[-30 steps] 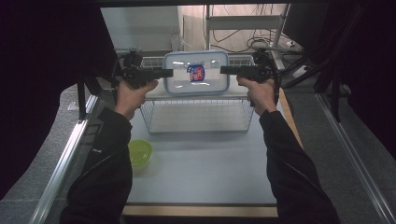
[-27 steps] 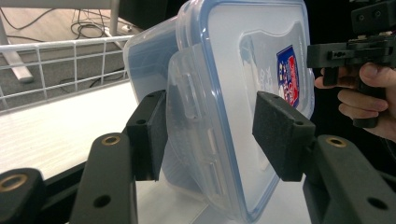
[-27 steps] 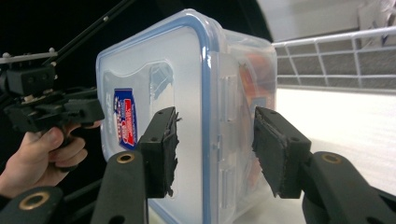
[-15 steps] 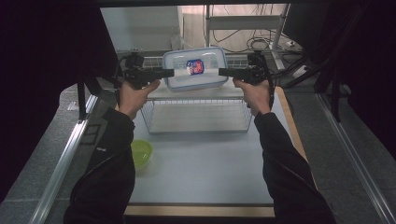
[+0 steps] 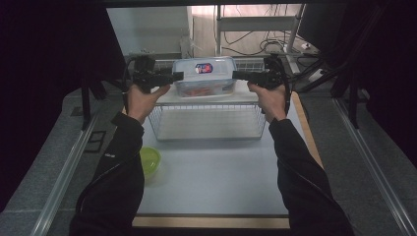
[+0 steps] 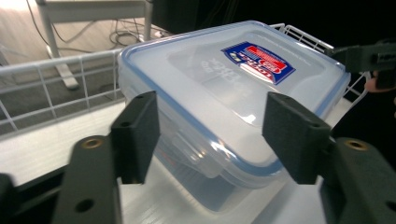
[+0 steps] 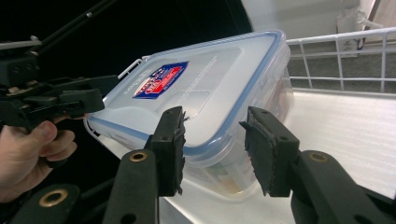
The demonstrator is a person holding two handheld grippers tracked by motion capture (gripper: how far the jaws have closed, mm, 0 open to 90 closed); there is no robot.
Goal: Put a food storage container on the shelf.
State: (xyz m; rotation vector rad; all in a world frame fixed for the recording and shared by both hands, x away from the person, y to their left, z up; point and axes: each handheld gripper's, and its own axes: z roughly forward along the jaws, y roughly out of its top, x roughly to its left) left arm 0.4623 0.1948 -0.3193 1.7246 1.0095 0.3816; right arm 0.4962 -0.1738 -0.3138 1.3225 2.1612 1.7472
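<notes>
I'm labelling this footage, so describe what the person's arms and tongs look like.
Black long sleeves cover both forearms. Each hand grips black tongs: left tongs, right tongs. Their jaws are flat bars with brass-rimmed holes, ending in dark rectangular pads. A black cable trails from the right tongs.

High view overhead facing forward, gripper views close, sharing container point(image 5: 204, 74)

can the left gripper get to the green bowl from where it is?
Probably yes. The green bowl sits alone on the table near the person's left sleeve, outside the wire basket. The left gripper, jaws open at the plastic box, would just pull back.
</notes>
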